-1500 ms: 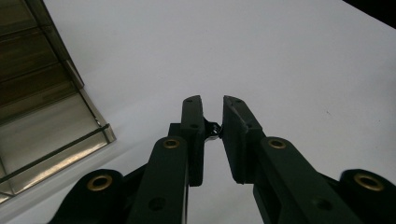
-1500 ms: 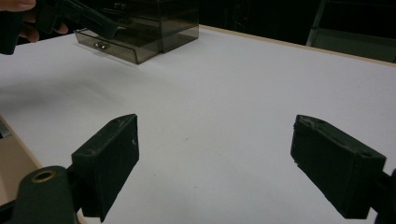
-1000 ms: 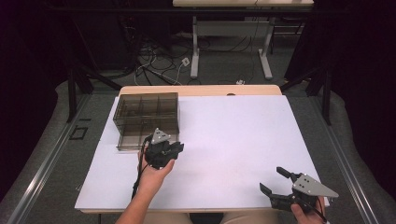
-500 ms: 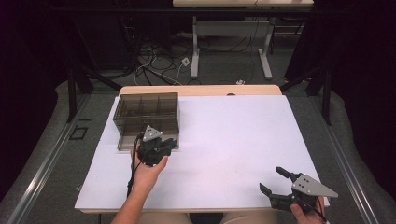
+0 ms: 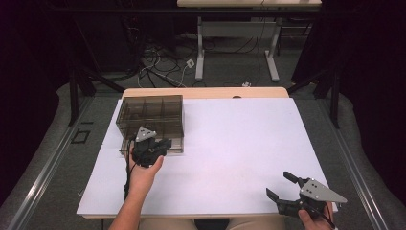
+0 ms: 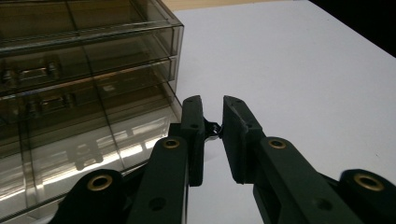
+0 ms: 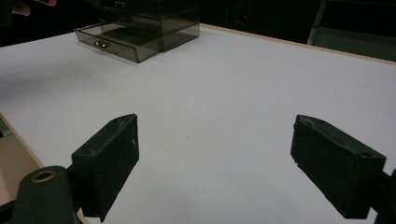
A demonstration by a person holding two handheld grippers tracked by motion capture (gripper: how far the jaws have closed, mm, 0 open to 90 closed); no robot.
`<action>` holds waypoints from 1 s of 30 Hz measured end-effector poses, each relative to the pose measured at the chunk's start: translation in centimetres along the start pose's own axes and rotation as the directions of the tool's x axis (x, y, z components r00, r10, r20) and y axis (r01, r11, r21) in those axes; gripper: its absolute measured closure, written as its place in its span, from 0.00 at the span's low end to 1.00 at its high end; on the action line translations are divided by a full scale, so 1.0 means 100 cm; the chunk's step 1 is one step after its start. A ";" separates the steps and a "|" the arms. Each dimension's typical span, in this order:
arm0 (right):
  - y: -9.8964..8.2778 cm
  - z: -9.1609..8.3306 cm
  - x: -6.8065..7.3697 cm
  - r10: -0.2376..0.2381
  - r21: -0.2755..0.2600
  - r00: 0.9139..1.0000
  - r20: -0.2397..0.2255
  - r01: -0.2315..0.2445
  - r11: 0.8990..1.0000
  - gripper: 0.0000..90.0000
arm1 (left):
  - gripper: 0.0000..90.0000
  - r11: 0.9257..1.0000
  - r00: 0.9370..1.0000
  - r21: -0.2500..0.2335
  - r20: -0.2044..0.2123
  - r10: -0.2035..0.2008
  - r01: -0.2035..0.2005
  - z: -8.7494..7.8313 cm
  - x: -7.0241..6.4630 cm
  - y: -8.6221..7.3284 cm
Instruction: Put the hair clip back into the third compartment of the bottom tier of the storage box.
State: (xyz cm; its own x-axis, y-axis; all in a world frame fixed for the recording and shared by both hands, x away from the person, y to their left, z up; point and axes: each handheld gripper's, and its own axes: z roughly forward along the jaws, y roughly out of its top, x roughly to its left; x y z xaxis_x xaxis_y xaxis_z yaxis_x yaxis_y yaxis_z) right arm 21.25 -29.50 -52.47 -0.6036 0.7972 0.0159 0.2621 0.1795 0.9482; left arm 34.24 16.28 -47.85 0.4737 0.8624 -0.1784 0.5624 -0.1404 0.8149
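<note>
A smoky transparent drawer box (image 5: 151,112) stands at the back left of the white table (image 5: 239,143), with its bottom drawer (image 7: 116,44) pulled out toward the person. My left gripper (image 5: 163,143) hovers at the drawer's front right corner. Its jaws are shut, and in the left gripper view a small dark object (image 6: 212,129) is pinched between the tips of the left gripper (image 6: 212,116). The box (image 6: 70,84) lies just left of those jaws. My right gripper (image 5: 277,184) rests near the front right edge, open and empty. The right gripper view also has the right gripper (image 7: 215,163) spread wide over bare table.
Desk legs and loose cables (image 5: 163,62) lie on the floor beyond the table's wooden far edge (image 5: 206,92). Metal rails (image 5: 43,172) run along the floor at the left. A wide stretch of white table separates the two grippers.
My left hand has carried its shut gripper leftward and a little away from the person, up to the front of the pulled-out drawer. The right gripper has stayed put.
</note>
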 end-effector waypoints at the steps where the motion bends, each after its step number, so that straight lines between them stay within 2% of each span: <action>1: 0.000 0.000 0.000 0.001 0.000 1.000 0.001 -0.001 1.000 0.16 | 0.88 1.000 1.000 0.004 -0.004 -0.004 0.004 -0.001 0.002 0.000; 10: -0.001 0.002 0.000 -0.002 0.007 1.000 0.005 0.002 1.000 0.16 | 0.88 1.000 0.999 -0.001 -0.021 -0.028 0.028 0.000 0.011 0.000; 12: -0.001 0.002 0.000 0.001 0.008 1.000 0.006 -0.001 1.000 0.16 | 0.88 0.999 0.999 0.012 -0.027 -0.030 0.030 0.000 0.011 0.001; 13: -0.001 0.002 0.000 0.005 0.003 1.000 0.003 -0.005 1.000 0.16 | 0.88 0.999 0.999 0.001 -0.027 -0.033 0.033 0.001 0.012 0.002; 18: -0.001 0.003 0.000 0.006 0.004 1.000 0.003 -0.006 1.000 0.16 | 0.88 0.999 0.999 0.011 -0.035 -0.041 0.042 0.002 0.014 0.007; 22: -0.002 0.002 0.001 0.007 0.007 1.000 0.004 -0.007 1.000 0.16 | 0.88 0.999 0.999 0.020 -0.046 -0.029 0.030 0.002 0.016 0.013; 25: -0.002 0.003 0.000 0.008 0.003 1.000 0.002 -0.008 1.000 0.16 | 0.88 0.999 0.998 0.005 -0.054 -0.040 0.040 0.004 0.017 0.015; 26: -0.002 0.002 0.001 0.015 0.004 1.000 0.002 -0.015 1.000 0.16 | 0.88 0.999 0.998 0.019 -0.047 -0.042 0.043 0.004 0.018 0.016; 28: -0.002 0.002 0.001 0.015 0.010 1.000 0.002 -0.015 1.000 0.16 | 0.88 0.999 0.998 0.005 -0.050 -0.048 0.048 0.007 0.019 0.016; 29: -0.002 0.002 0.001 0.013 0.010 1.000 0.008 -0.013 1.000 0.16 | 0.88 0.999 0.998 0.020 -0.047 -0.045 0.046 0.007 0.020 0.017; 30: -0.002 0.003 0.000 0.006 0.006 1.000 0.009 -0.006 1.000 0.16 | 0.88 0.999 0.998 0.015 -0.046 -0.050 0.051 0.009 0.020 0.017</action>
State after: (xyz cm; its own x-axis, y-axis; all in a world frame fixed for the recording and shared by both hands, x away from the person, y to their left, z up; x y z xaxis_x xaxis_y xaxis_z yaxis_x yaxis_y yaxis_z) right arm 21.39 -29.34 -52.76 -0.5953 0.8033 0.0189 0.2705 0.1782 0.9461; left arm 36.74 17.38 -47.33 0.4132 0.8899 -0.1933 0.5959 -0.1037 0.7963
